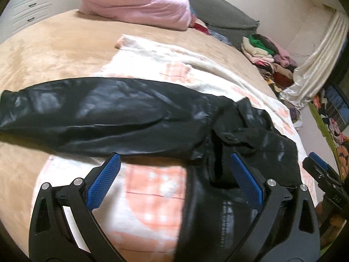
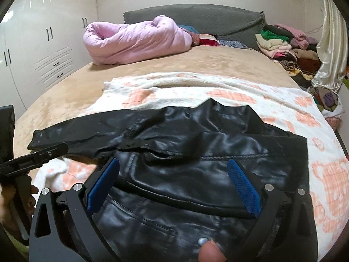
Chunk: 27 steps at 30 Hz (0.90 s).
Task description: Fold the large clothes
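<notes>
Two claws hover over a black leather jacket [image 2: 196, 163] spread on a white and peach blanket [image 2: 316, 131] on the bed [image 2: 196, 63]. Left claw [image 1: 174, 174] has its blue pads spread wide, with nothing between them, above the jacket's edge near the shoulder; one sleeve [image 1: 76, 113] stretches out to the left. Right claw [image 2: 174, 179] is likewise spread apart, poised above the jacket's body. A rolled pink quilt [image 2: 135, 41] lies by the grey headboard [image 2: 207, 19].
</notes>
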Tool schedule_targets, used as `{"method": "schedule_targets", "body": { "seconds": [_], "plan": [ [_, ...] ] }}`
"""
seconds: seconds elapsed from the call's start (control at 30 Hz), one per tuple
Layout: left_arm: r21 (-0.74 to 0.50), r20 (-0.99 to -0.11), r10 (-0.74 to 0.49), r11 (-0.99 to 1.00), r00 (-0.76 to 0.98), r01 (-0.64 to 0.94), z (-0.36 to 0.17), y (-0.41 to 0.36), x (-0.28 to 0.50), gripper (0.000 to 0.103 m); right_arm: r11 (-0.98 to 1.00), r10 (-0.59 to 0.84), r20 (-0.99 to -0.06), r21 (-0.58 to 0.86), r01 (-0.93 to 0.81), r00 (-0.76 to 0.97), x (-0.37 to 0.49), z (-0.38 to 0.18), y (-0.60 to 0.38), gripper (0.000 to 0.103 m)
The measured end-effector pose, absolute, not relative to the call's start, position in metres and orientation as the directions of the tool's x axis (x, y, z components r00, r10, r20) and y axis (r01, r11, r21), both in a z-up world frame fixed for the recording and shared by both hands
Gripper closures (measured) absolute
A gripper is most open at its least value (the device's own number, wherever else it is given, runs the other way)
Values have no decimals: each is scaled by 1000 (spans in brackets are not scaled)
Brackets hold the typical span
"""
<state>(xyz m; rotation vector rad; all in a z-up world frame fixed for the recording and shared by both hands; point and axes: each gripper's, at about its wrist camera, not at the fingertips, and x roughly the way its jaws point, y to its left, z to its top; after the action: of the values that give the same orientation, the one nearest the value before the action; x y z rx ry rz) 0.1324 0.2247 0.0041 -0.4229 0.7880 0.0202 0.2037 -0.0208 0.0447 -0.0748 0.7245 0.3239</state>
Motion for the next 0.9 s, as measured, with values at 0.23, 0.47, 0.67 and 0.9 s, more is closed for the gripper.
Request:
{"method": "schedule_targets", "body": {
  "seconds": [0.23, 0.47, 0.67, 0.9],
  "plan": [
    [-363, -690, -73, 895, 720, -257, 5, 257, 125, 9, 927, 306, -656, 40, -373, 690, 209, 50, 20, 4],
    [-377, -702, -9, 853, 712, -360, -3, 294, 118, 9, 905, 333, -666, 28, -424, 667, 217, 48, 59, 4],
    [-425, -695, -5, 810, 719, -405, -8, 320, 111, 9, 886, 360, -679, 33, -463, 639, 220, 38, 86, 4],
    [-437, -705, 35, 766, 709, -472, -15, 347, 105, 9, 854, 404, -694, 51, -518, 596, 219, 26, 118, 4]
  ]
}}
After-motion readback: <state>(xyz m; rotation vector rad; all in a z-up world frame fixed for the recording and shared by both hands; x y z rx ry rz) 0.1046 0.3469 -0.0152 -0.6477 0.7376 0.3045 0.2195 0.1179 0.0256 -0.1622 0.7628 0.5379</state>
